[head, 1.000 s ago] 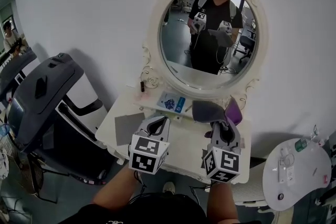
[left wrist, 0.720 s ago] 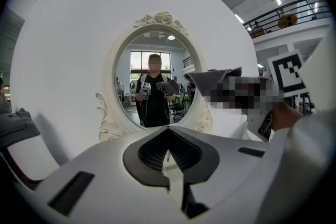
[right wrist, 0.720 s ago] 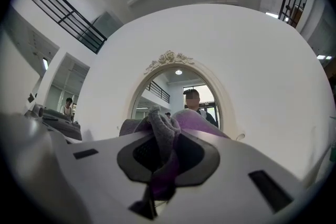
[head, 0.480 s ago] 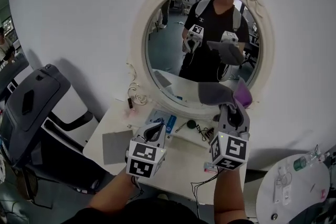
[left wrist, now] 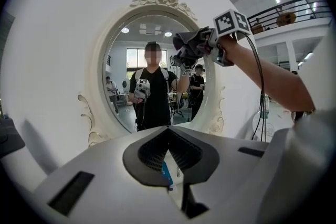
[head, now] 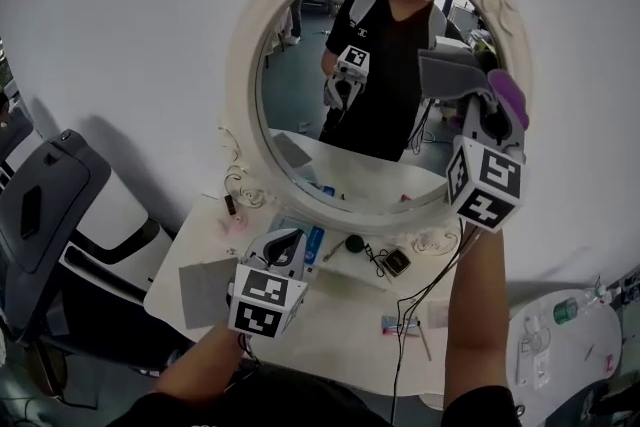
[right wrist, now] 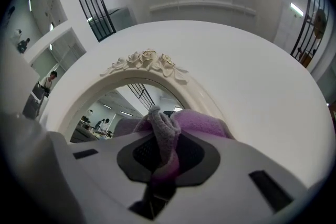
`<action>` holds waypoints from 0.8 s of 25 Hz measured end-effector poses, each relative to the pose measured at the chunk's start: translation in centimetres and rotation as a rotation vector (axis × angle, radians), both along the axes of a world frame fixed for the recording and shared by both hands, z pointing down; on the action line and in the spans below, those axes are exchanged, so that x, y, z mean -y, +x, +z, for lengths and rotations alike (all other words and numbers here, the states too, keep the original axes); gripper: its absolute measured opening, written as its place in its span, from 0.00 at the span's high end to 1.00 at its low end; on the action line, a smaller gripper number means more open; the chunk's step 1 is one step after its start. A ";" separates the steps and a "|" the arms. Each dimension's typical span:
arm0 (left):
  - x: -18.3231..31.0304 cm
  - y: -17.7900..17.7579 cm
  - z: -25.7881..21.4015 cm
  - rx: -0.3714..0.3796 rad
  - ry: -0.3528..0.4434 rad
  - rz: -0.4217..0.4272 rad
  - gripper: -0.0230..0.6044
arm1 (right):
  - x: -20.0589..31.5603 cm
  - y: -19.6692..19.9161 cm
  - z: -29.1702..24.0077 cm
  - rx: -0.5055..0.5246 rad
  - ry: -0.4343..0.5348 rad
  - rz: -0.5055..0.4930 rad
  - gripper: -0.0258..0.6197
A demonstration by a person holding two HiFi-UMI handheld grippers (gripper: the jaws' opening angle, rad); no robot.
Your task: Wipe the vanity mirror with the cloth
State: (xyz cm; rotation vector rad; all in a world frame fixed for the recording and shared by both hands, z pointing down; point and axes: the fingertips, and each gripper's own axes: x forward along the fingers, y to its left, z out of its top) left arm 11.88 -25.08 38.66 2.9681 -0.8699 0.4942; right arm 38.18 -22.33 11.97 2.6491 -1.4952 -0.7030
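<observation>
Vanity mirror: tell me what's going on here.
A person holds a gripper in each hand, facing the vanity mirror. The right gripper is up at the glass's upper right side, its fingers shut on a grey and purple cloth; whether the cloth touches the glass is unclear. The left gripper hangs low over the white table, fingers together and empty.

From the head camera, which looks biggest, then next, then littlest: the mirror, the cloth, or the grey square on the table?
1. Mirror, by far.
2 or 3. Cloth and grey square look about alike. The cloth is bunched in the right claw and nearer the camera, so I won't rank them.
</observation>
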 end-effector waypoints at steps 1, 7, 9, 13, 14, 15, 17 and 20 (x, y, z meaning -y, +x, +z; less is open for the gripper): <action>0.2 0.2 -0.3 -0.001 0.011 0.009 0.96 | 0.5 0.4 -0.4 -0.013 -0.007 0.023 0.89; 1.4 1.3 -0.6 -0.016 0.017 0.020 0.96 | 1.0 1.7 0.0 -0.077 0.047 0.080 0.89; 1.6 2.0 -0.4 -0.021 0.009 0.019 0.96 | 0.9 1.9 0.7 -0.049 0.062 0.045 0.89; 1.1 3.4 0.5 -0.047 -0.017 0.010 0.96 | 0.6 2.2 3.3 -0.001 0.067 -0.021 0.89; 0.9 3.7 0.9 -0.044 -0.025 0.011 0.96 | 0.5 2.2 4.2 0.000 0.058 -0.027 0.89; 0.6 4.1 1.6 -0.036 -0.035 0.014 0.96 | 0.5 2.3 5.2 0.004 0.046 -0.033 0.89; -0.1 4.8 2.7 -0.014 -0.053 0.024 0.96 | 0.6 2.4 7.7 0.022 0.009 -0.048 0.89; -0.7 4.8 3.2 -0.001 -0.049 0.026 0.96 | 0.8 2.5 13.0 0.070 -0.081 -0.065 0.89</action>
